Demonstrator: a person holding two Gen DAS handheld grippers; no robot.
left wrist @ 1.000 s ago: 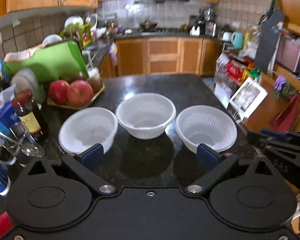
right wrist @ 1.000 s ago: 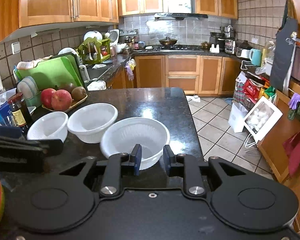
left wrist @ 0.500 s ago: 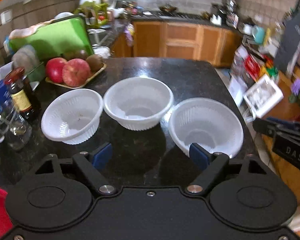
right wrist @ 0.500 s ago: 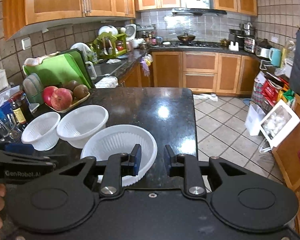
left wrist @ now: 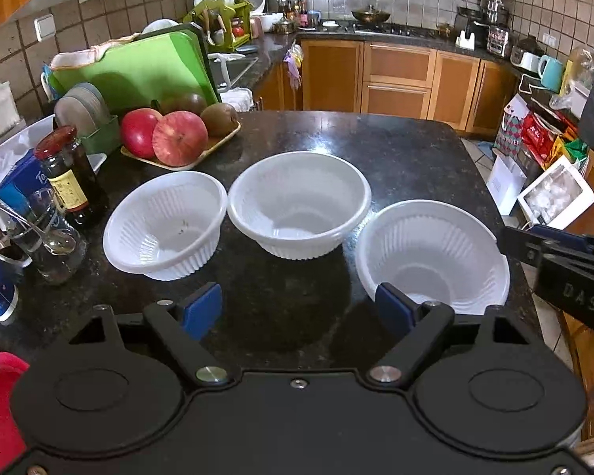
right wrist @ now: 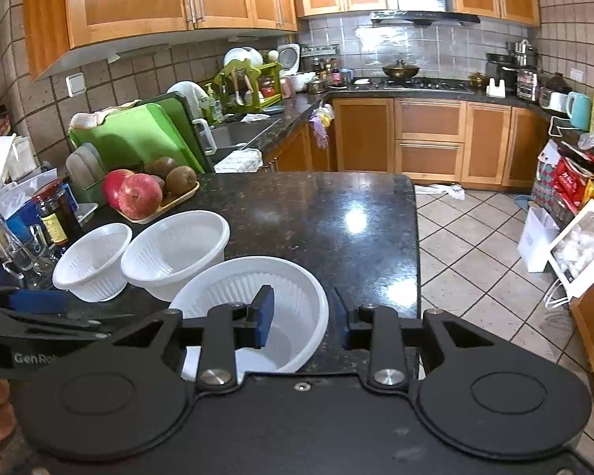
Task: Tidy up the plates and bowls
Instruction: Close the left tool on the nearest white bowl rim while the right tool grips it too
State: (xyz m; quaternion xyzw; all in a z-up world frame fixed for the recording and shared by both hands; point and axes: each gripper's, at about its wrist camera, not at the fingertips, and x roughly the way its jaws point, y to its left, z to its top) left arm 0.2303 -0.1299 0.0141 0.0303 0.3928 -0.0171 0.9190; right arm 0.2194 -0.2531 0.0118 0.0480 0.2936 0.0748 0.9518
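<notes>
Three white ribbed plastic bowls stand in a row on the black granite counter [left wrist: 396, 150]: a small left bowl [left wrist: 164, 223], a middle bowl [left wrist: 299, 204] and a right bowl [left wrist: 431, 255]. My left gripper [left wrist: 297, 308] hangs open just in front of them with nothing between its blue pads; its right pad overlaps the right bowl's near rim. My right gripper [right wrist: 303, 316] straddles that bowl's [right wrist: 233, 285] right rim, one pad inside and one outside. Its jaws are opening and do not press on the rim. The other two bowls [right wrist: 93, 261] [right wrist: 176, 251] lie to its left.
A tray of apples and kiwis [left wrist: 178, 138], a dark sauce bottle [left wrist: 69, 182], a glass with a spoon [left wrist: 47, 245] and a green cutting board [left wrist: 138, 71] crowd the counter's left. The counter's edge [right wrist: 415, 257] drops to tiled floor on the right.
Both grippers have come nearer to the bowls. The right gripper's jaws have spread and now stand either side of the right bowl's rim. The left jaws narrowed slightly.
</notes>
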